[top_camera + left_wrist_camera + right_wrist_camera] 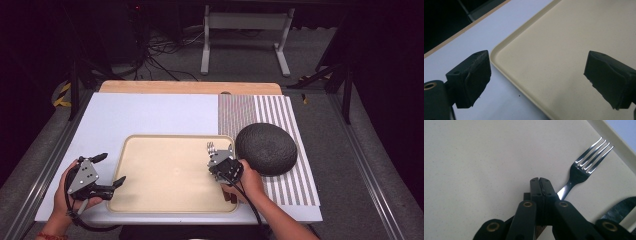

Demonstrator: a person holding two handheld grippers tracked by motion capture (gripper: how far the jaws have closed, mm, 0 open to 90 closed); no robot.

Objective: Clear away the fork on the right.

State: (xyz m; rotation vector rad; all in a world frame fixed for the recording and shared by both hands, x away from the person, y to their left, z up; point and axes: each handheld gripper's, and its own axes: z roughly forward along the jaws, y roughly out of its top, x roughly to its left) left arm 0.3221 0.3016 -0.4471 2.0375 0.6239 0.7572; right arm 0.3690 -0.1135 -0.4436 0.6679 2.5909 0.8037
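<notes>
One fork (584, 168) is pinched by the handle in the right hand-held gripper (540, 180) above the tray (165, 140), not yet released, while the left hand-held gripper (111, 170) waits spread at the tray's left edge.

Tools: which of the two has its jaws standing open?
The left tool, at the tray's left edge: its jaws stand wide apart, while the right tool's are pressed together beside the fork.

One fork (584, 168), one tray (172, 206) (beige), one dark bowl (266, 148)
</notes>
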